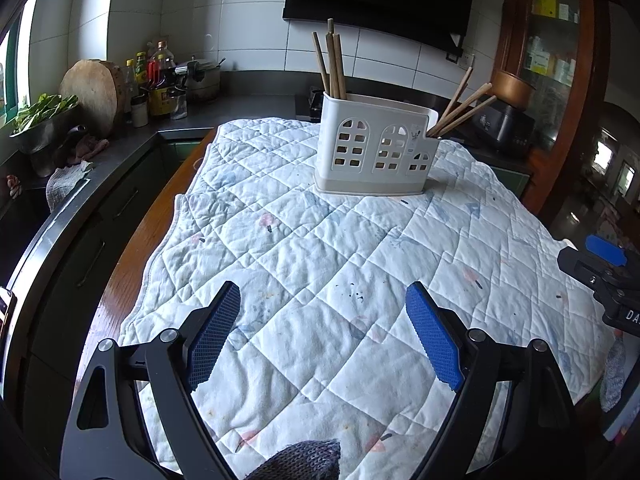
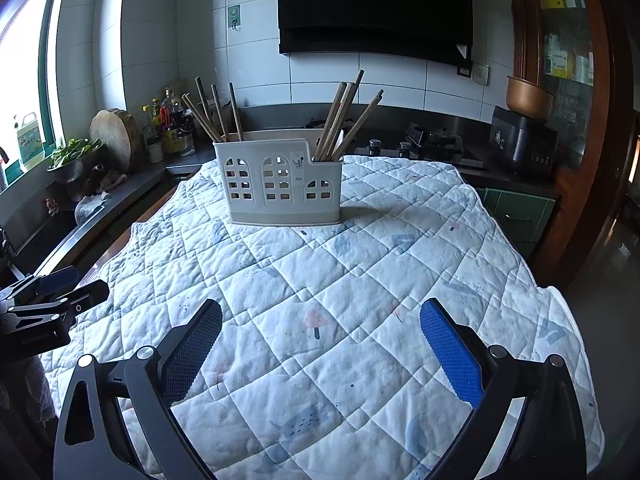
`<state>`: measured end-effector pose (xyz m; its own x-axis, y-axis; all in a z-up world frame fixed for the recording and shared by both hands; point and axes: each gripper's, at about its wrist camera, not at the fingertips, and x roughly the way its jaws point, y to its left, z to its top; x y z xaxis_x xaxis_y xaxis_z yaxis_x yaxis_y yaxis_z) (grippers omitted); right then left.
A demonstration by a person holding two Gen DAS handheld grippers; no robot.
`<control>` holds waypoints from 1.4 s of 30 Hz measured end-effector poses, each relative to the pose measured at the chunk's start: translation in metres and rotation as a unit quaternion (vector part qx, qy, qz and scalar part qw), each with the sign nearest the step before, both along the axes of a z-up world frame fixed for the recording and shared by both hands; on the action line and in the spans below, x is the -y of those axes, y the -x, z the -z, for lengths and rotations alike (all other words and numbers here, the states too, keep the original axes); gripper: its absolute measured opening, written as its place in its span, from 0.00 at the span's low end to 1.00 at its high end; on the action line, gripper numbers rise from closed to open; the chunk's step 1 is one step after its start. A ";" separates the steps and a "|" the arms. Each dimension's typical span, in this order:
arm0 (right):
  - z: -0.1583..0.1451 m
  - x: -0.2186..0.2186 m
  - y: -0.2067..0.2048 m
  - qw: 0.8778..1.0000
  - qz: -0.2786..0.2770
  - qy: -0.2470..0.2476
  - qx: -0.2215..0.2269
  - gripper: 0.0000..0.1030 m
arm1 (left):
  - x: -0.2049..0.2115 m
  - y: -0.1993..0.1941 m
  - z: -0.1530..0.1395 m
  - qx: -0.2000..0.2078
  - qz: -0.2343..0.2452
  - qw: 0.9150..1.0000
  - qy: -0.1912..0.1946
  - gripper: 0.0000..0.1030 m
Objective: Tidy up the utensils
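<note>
A white plastic utensil holder (image 1: pixel 374 150) with window-shaped cut-outs stands on the quilted cloth (image 1: pixel 320 264) at the far side; it also shows in the right wrist view (image 2: pixel 280 184). Wooden chopsticks stand in its left compartment (image 1: pixel 332 64) and lean in its right compartment (image 1: pixel 460 110); the right wrist view shows both bunches (image 2: pixel 212 110) (image 2: pixel 344 116). My left gripper (image 1: pixel 322 332) is open and empty, low over the near cloth. My right gripper (image 2: pixel 320 348) is open and empty, also over the near cloth. Each gripper shows at the edge of the other's view.
The cloth covers a wooden table (image 1: pixel 132 256). A dark counter at left carries bottles (image 1: pixel 160 80), a round chopping board (image 1: pixel 94 92) and a bowl of greens (image 1: pixel 40 120). A stove (image 2: pixel 420 146), a rice cooker (image 2: pixel 520 140) and a wooden cabinet (image 2: pixel 568 80) stand behind.
</note>
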<state>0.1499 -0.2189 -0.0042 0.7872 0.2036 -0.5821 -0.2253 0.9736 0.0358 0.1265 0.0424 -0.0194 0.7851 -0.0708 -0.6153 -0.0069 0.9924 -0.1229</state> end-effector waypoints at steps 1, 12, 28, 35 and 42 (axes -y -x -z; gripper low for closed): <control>0.000 0.000 0.000 1.000 0.000 0.000 0.000 0.93 | 0.000 0.000 0.000 0.000 -0.001 1.000 0.002 0.82; 0.003 -0.002 0.000 1.000 -0.005 0.000 -0.005 0.93 | 0.001 0.001 -0.002 0.001 0.001 1.000 0.008 0.82; 0.004 -0.001 0.001 1.000 -0.008 -0.006 -0.008 0.93 | 0.005 0.001 -0.003 -0.001 0.006 1.000 0.011 0.82; 0.005 -0.001 0.001 1.000 -0.009 -0.008 -0.009 0.93 | 0.005 0.000 -0.001 -0.003 0.009 1.000 0.013 0.82; 0.008 -0.002 0.001 1.000 -0.014 -0.006 -0.012 0.93 | 0.008 -0.001 0.003 -0.006 0.011 1.000 0.014 0.82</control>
<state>0.1488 -0.2165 -0.0119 0.7672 0.2331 -0.5975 -0.2522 0.9662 0.0531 0.1276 0.0343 -0.0225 0.7754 -0.1052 -0.6227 0.0132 0.9885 -0.1505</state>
